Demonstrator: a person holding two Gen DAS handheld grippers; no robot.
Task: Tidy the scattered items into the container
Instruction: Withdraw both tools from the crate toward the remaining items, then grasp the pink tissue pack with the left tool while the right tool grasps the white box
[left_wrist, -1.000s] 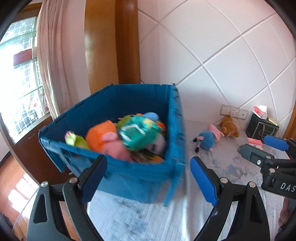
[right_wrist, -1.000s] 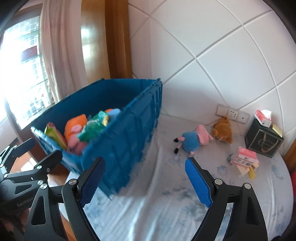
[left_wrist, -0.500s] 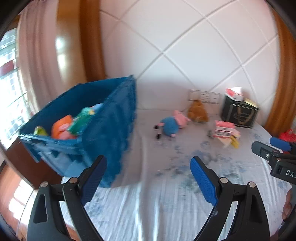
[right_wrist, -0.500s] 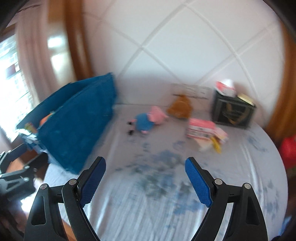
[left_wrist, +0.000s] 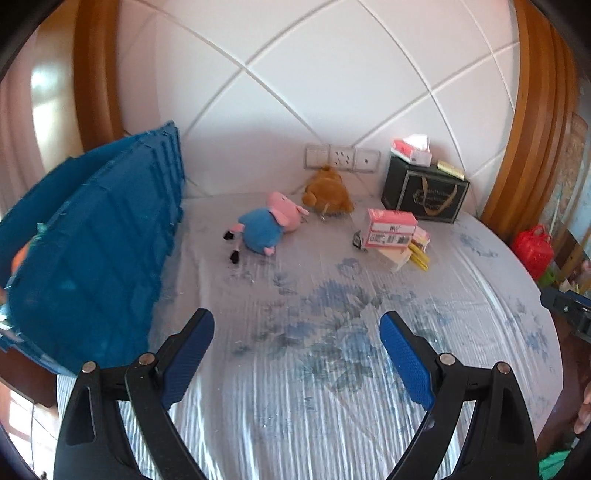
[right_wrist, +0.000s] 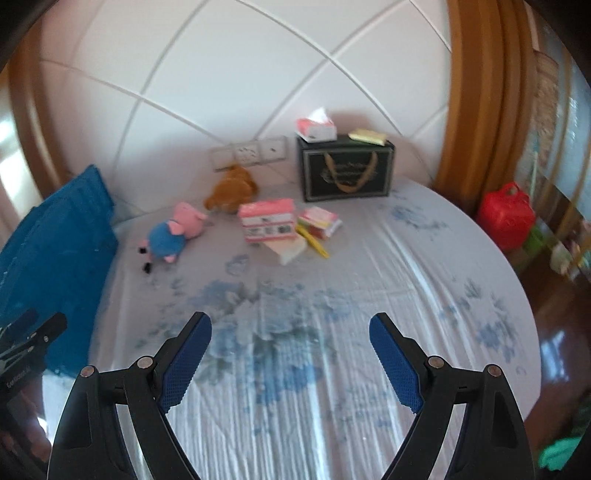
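A blue crate (left_wrist: 92, 258) stands at the left of the bed; it also shows in the right wrist view (right_wrist: 48, 251). Near the headboard lie a pink pig plush in blue (left_wrist: 267, 225) (right_wrist: 173, 232), a brown bear plush (left_wrist: 327, 194) (right_wrist: 231, 190), a pink box (left_wrist: 389, 229) (right_wrist: 267, 219) and small packets (left_wrist: 415, 251) (right_wrist: 319, 225). My left gripper (left_wrist: 297, 350) and right gripper (right_wrist: 290, 354) are both open and empty, held over the patterned sheet well short of the toys.
A black gift box (left_wrist: 424, 194) (right_wrist: 347, 170) with a tissue pack (right_wrist: 316, 127) on top stands by the white headboard. A red plastic container (right_wrist: 506, 218) sits beyond the bed's right edge. Wall sockets (left_wrist: 341, 158) are behind the bear.
Both views have swung right, from the crate with its toys to the loose items by the headboard. Both grippers have stayed open and empty.
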